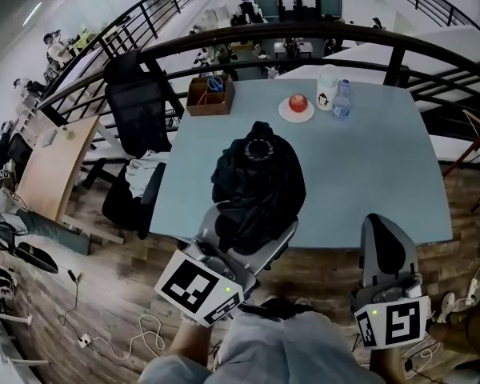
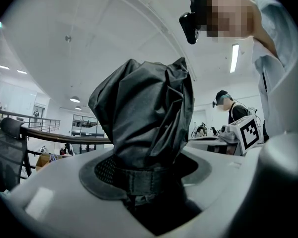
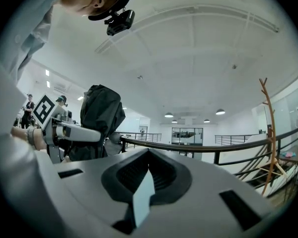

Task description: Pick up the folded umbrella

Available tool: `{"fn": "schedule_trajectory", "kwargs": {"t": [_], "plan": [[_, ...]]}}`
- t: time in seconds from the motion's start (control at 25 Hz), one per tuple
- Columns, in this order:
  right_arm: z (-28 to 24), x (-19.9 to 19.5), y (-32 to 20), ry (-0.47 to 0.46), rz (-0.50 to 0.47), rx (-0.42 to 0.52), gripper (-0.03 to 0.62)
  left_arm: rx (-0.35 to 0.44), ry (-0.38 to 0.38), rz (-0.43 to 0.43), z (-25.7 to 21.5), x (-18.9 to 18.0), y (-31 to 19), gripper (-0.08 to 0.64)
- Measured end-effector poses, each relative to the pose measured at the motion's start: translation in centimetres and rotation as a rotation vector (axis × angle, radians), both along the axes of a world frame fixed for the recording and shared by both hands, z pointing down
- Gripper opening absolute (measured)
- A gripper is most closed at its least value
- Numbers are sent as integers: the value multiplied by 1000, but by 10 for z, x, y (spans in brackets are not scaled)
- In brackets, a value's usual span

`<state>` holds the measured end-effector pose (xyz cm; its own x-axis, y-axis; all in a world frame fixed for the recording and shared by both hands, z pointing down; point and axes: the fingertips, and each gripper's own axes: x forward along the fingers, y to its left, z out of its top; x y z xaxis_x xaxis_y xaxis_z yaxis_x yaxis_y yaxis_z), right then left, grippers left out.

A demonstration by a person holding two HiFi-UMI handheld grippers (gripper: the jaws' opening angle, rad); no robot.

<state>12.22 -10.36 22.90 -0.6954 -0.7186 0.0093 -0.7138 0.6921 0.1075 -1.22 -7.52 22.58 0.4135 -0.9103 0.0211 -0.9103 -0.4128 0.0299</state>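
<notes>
Black folded fabric umbrella [image 1: 256, 178] is clamped near strapped end by left gripper [image 1: 248, 232] and held upright over near edge of pale blue table [image 1: 368, 166]. Pick-up is judged essentially done, with little left. Right gripper [image 1: 386, 234] is held off to the side, jaws together, nothing gripped.

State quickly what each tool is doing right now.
Left tool: closed on the folded umbrella.
Right tool: closed, empty.
</notes>
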Motion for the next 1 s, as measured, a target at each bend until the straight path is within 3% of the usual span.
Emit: {"fn": "schedule_trajectory", "kwargs": {"t": [0.48,1.0], "plan": [[-5,-29,5,-2,-41,18,0,14,10,-2,1,-15,6,284],[-3,-28,1,13,-39,13,0,-3,28,-7,5,-18,1,284]]}}
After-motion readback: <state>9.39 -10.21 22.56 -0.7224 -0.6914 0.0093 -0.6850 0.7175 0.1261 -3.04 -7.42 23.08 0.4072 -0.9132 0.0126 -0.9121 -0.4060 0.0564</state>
